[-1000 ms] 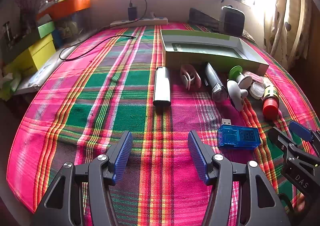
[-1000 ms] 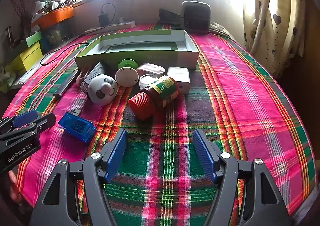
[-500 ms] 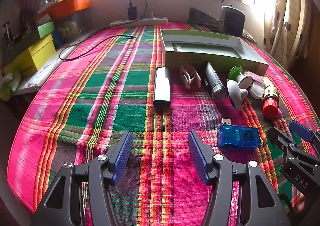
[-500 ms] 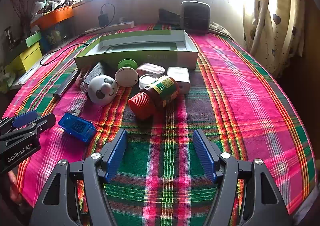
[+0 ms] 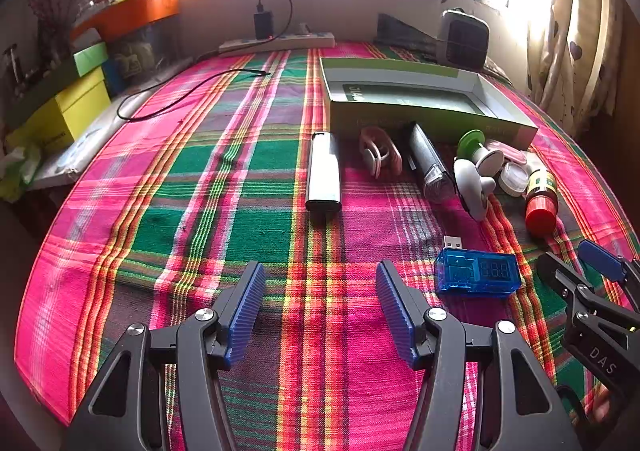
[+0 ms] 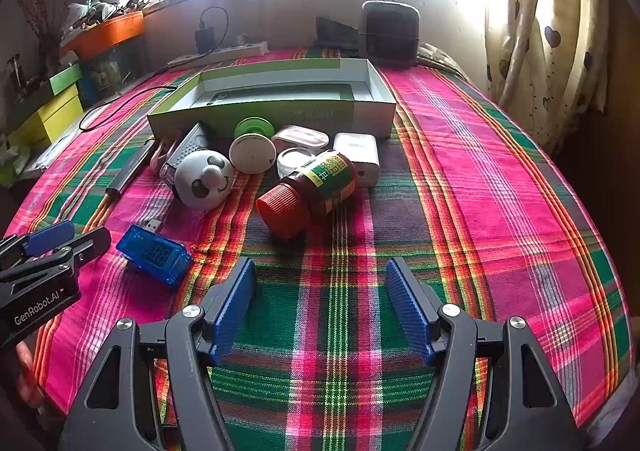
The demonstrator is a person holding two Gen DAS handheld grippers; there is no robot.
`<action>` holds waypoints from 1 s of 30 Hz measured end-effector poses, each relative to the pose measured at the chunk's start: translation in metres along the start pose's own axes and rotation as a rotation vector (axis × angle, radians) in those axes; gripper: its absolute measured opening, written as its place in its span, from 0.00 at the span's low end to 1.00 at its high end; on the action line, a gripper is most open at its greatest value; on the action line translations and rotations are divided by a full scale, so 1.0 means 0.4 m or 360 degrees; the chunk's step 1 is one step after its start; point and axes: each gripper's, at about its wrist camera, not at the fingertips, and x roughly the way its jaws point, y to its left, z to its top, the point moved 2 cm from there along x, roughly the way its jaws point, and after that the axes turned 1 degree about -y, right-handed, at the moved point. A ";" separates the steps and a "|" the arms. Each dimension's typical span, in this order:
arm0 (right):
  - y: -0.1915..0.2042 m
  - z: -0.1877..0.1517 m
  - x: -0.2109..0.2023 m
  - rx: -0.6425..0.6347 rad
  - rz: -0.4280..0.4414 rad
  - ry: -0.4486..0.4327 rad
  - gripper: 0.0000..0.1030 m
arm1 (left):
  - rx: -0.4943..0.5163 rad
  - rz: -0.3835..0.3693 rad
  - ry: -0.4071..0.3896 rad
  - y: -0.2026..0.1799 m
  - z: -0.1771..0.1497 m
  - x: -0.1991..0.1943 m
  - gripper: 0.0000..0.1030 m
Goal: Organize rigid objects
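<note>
A cluster of small rigid objects lies on the plaid cloth (image 6: 460,187) just in front of an open green-and-white box (image 6: 280,107), and none of them is between either tool's fingers. Nearest the tools is a blue USB tester (image 5: 476,271), flat on the cloth, just right of the left gripper (image 5: 320,303) and just left and ahead of the right gripper (image 6: 320,303). A brown bottle with a red cap (image 6: 308,191) lies on its side straight ahead of the right gripper, its cap pointing toward the tool, well apart from the blue pads. Beside it to the left sits a white panda-faced gadget (image 6: 204,179), and behind these stand a white round disc (image 6: 252,153), a green round piece (image 6: 254,127), a small white jar (image 6: 294,161), a pink-lidded case (image 6: 300,137) and a white charger block (image 6: 358,157), packed close together against the box's front wall. Farther left lie a grey cylindrical device (image 5: 430,163), a pink coiled item (image 5: 378,151) and a silver power bank (image 5: 323,171), the last straight ahead of the left gripper and well apart from it. Both grippers hover low over the cloth with their jaws spread wide, holding nothing. Along the far edge are a power strip (image 5: 276,41), a black speaker (image 6: 390,31) and a black cable (image 5: 180,91).
</note>
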 end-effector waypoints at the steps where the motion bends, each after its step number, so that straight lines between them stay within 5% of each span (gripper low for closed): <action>1: -0.002 0.002 0.001 0.0001 0.0000 0.0002 0.66 | 0.0002 0.0000 0.0000 0.000 0.000 0.000 0.55; 20: -0.032 0.030 0.001 0.0129 0.0089 0.0028 0.66 | 0.0013 -0.0028 0.0023 0.000 0.008 0.007 0.55; 30: -0.022 0.100 0.025 0.0180 0.0140 0.0007 0.66 | -0.0066 -0.0189 0.0024 0.033 0.053 0.025 0.55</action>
